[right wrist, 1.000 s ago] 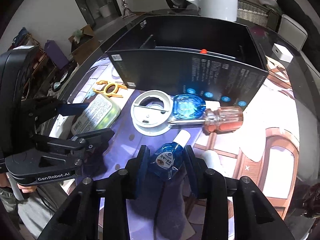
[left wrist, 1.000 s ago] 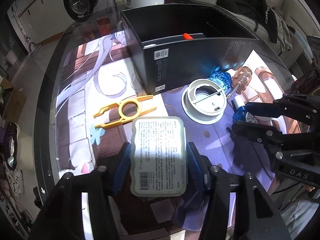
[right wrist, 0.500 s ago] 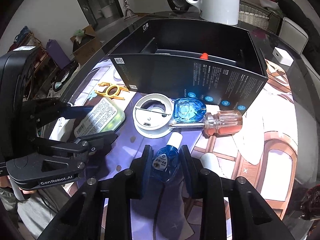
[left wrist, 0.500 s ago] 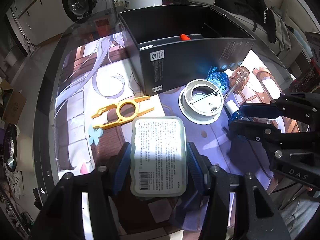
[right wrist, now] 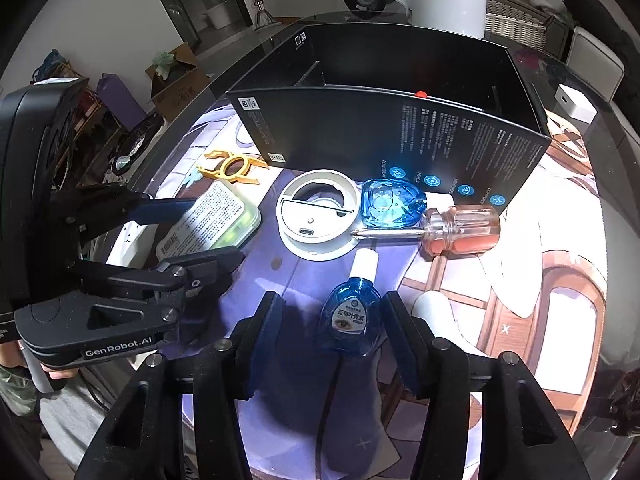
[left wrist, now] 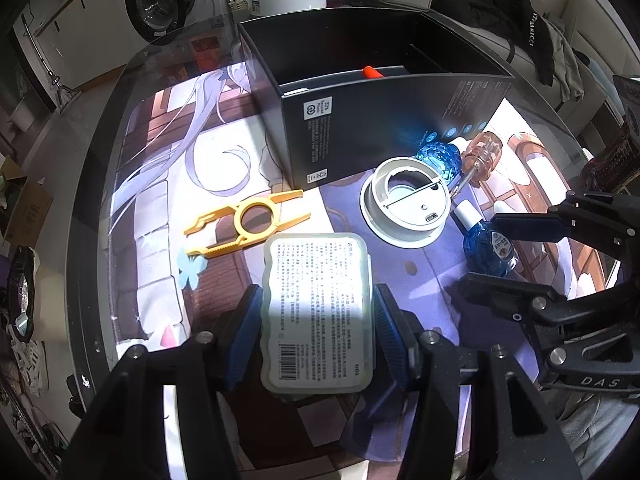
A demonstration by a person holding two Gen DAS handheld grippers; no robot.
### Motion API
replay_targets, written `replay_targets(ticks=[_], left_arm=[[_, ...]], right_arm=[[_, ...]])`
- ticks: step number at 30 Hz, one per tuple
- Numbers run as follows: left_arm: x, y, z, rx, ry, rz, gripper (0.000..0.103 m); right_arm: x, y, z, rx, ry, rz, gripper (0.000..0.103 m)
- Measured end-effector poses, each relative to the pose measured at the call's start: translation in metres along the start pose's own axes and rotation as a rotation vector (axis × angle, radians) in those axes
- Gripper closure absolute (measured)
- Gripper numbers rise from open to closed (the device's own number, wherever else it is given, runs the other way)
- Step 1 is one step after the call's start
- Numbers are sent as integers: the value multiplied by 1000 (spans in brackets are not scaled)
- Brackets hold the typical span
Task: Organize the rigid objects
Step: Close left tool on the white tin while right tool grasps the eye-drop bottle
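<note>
Left wrist view: the left gripper [left wrist: 316,320] grasps the pale rectangular case [left wrist: 317,312], its blue pads pressed against both long sides; the printed label faces up and its small text cannot be read. The case's near end hides the mat beneath it. Far of the case, the yellow plastic tool [left wrist: 248,220] lies flat on the printed mat [left wrist: 160,200]. The black box [left wrist: 384,120] stands open at the far side; only an orange-red tip [left wrist: 372,73] shows above its near wall, and the rest of that item is hidden inside. Right wrist view: the right gripper [right wrist: 332,320] stands released, its fingers spread on either side of the blue dropper bottle [right wrist: 349,316], with a clear gap on the left side and the right pad just beside the bottle; contact there cannot be determined. The bottle lies on the mat, white cap pointing far. Beyond it, the white ring-shaped device [right wrist: 318,214] rests flat, with the blue glass piece [right wrist: 390,204] touching its right edge. The screwdriver [right wrist: 440,232] lies with its shaft tip against the ring and its orange handle to the right.
</note>
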State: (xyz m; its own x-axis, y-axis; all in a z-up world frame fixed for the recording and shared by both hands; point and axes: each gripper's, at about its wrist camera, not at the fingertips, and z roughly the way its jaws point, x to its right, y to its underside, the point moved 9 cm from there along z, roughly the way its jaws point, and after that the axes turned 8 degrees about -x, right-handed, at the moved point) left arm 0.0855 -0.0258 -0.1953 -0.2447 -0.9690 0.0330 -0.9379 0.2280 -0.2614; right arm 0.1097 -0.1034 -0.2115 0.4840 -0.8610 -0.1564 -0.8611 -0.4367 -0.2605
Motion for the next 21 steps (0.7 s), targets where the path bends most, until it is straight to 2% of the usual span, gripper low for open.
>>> replay_targets(ticks=[5,9,10,12,13,14,16,21], left_arm=[[-1,0,0,-1,-7,1,48],[-2,0,1,0,-7,3,46],[-2,0,1,0,-10,3,44],[-4,0,2,-1,-12,-2,43],[-4,0,2,-1,-11,-2,43],[-4,0,2,-2,-14,0,43],[-4,0,2,-2,-7,7,48],[-4,-1,2,0,-9,8,49]], right_arm=[[3,2,-1,-2,-24,4,50],[3,3,-1,-3,-11,-13,51],[3,4,-2,-3,-1,-15,52],[3,3,-1,0,17,-17,62],[3,3,-2,1,43,-28,70],[3,3,0,0,59,-39,72],[3,3,-1,-1,61,-43,72],[1,4,-2,0,81,-59,72]])
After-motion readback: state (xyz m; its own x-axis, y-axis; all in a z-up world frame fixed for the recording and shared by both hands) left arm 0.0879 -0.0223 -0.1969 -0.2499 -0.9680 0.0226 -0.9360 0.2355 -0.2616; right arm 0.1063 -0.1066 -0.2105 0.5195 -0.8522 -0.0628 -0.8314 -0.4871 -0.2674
